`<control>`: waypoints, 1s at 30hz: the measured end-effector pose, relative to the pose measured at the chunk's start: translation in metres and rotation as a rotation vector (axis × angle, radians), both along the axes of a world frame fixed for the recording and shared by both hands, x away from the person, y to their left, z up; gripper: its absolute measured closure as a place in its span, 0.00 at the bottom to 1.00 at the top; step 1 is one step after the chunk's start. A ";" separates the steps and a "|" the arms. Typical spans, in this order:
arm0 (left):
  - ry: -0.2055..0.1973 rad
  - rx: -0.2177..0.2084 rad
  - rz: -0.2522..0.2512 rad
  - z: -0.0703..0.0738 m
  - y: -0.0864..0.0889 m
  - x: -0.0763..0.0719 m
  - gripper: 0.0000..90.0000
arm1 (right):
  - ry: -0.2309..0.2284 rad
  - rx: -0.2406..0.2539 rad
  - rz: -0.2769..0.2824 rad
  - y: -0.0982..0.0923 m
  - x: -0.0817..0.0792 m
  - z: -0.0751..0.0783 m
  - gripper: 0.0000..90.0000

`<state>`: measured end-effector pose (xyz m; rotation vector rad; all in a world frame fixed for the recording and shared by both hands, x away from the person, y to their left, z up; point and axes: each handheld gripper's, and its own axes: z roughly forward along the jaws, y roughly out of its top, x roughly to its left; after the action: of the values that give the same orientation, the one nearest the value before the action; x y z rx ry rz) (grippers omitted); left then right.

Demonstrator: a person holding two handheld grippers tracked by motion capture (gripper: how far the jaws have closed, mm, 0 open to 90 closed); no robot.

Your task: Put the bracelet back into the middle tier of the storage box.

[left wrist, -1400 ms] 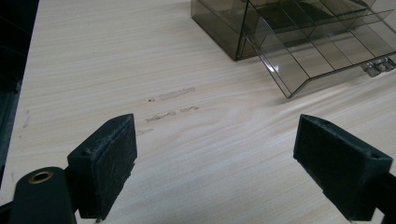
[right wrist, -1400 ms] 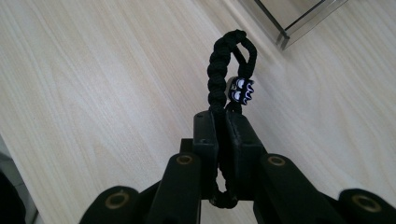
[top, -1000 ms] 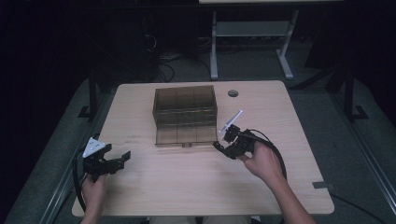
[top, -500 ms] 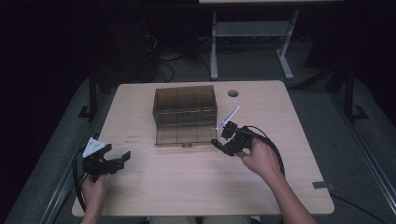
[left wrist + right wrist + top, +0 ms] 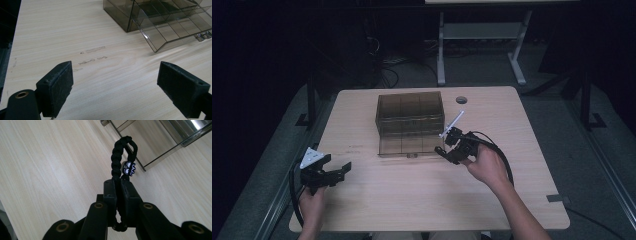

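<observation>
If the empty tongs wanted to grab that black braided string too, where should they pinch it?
Probably at the free loop of the black braided cord, above the black-and-white bead. The right tongs already clamp its lower part, so only the loop sticks out. The left tongs stand open and would likely do best coming from the far end, one pad on each side of the thin braid.

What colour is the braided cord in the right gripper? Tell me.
Black, with a black-and-white bead; the braided cord shows best in the right gripper view.
</observation>
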<state>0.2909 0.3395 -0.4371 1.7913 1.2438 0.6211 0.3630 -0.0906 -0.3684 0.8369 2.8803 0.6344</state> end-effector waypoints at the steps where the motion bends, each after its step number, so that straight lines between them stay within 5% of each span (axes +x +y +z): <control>1: 0.000 0.000 0.000 0.000 0.000 0.000 0.14 | 0.004 0.001 0.002 0.000 0.001 0.000 0.92; 30: 0.007 -0.005 0.003 0.000 0.001 0.000 0.14 | 0.001 -0.021 0.023 0.015 0.016 0.005 0.92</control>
<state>0.2912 0.3405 -0.4373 1.7893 1.2521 0.6141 0.3790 -0.0754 -0.3630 0.8022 2.8961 0.6052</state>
